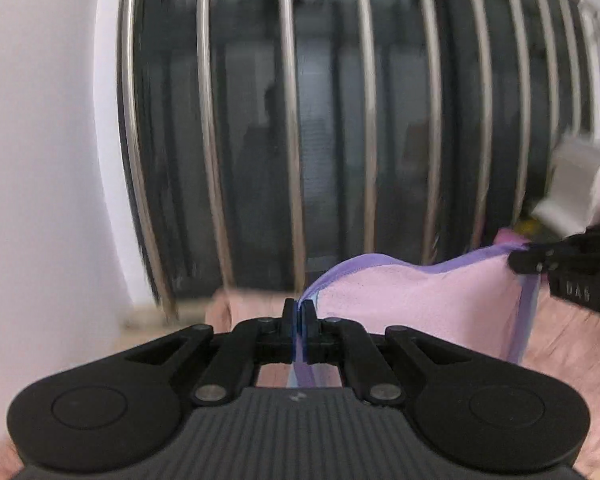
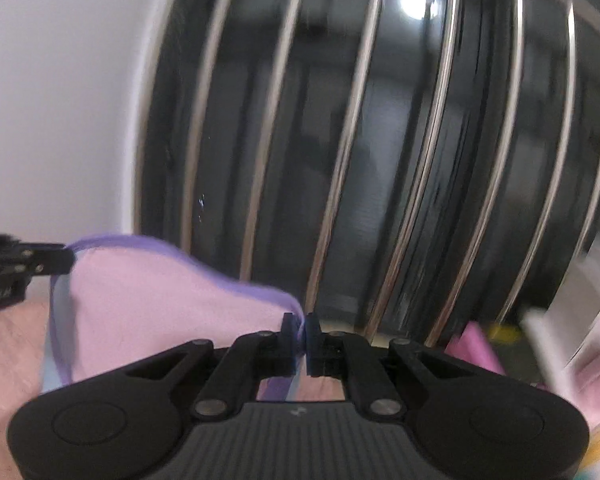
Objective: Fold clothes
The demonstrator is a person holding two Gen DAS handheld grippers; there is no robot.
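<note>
so that its purple-trimmed edge is stretching taut for folding, the left gripper (image 1: 299, 307) and right gripper (image 2: 299, 326) are each clenching a corner of the pink garment (image 1: 412, 304).

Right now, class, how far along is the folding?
Done: both grippers have a grip, the left gripper and right gripper each shut on the purple hem of the pink cloth. In hand: the cloth hangs stretched between them above the pink surface. Left: no fold shows yet.
</note>
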